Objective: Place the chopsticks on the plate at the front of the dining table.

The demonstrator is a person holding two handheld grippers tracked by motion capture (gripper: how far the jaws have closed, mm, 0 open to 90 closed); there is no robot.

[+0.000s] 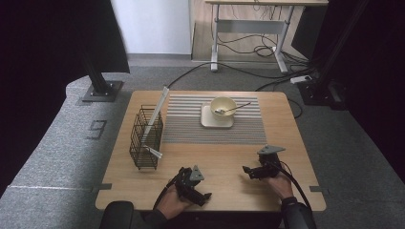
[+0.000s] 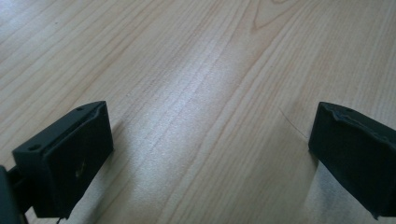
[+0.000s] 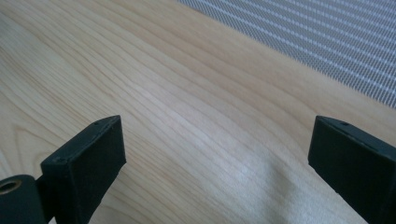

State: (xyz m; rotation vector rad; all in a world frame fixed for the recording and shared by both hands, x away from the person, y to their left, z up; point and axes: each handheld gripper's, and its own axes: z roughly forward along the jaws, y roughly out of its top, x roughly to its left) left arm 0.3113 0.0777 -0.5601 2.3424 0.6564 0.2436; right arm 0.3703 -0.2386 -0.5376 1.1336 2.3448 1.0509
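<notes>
Pale wooden bench (image 1: 224,162) under your hands; left tongs (image 1: 204,195) wide, empty; right tongs (image 1: 246,171) wide, empty, near grey striped mat (image 1: 215,129).

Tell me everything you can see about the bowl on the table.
The bowl is small, round and pale cream, with a glossy look like ceramic or plastic. It stands upright on a square plate of the same colour, which lies on the grey striped mat at the far middle of the table. A spoon rests inside, its handle leaning over the right rim. Neither gripper is near it.
</notes>
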